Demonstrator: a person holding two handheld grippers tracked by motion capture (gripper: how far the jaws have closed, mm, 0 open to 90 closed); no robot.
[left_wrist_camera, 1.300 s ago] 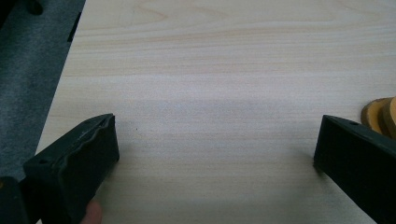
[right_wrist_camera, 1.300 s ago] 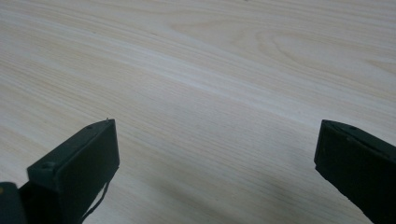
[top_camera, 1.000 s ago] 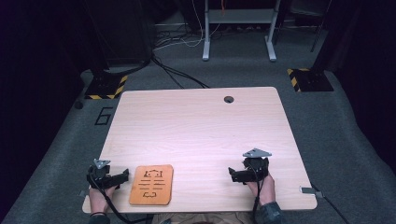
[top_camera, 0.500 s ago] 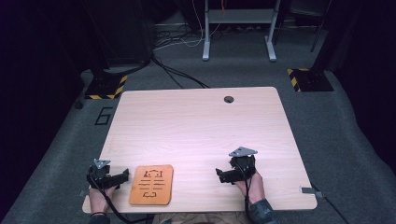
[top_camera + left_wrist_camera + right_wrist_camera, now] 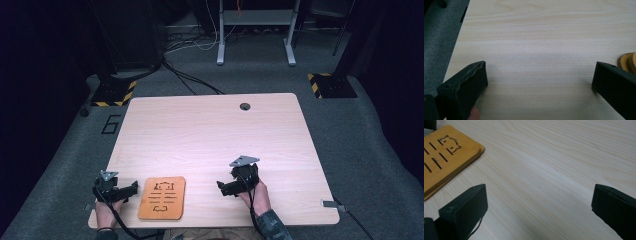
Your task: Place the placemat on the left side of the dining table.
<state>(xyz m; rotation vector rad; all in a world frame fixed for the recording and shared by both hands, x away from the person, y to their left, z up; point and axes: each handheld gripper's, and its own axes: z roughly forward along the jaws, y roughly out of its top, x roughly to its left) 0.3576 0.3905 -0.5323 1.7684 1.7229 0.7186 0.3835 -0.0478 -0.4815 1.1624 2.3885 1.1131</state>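
Observation:
An orange wooden board point(image 5: 162, 197) with slots and a cat-face cutout lies flat near the table's front edge. My left gripper point(image 5: 131, 188) rests just left of it, jaws pointing toward the board, open and empty point(image 5: 539, 77); the board's corner point(image 5: 627, 62) shows at the right edge of the left gripper view. My right gripper point(image 5: 222, 188) hovers to the board's right, jaws aimed left at it, open with bare tabletop between them point(image 5: 539, 197). The board point(image 5: 445, 152) fills the upper left of the right gripper view.
The light wooden table point(image 5: 210, 135) has a round cable hole point(image 5: 244, 106) near its far edge. Grey carpet, cables, hazard-striped stand feet point(image 5: 112, 93) and a metal frame point(image 5: 255, 30) lie beyond the table. A small grey object point(image 5: 327, 203) sits at the table's right front edge.
My right gripper has moved leftward across the table toward the orange board. The left gripper and the board have stayed in place.

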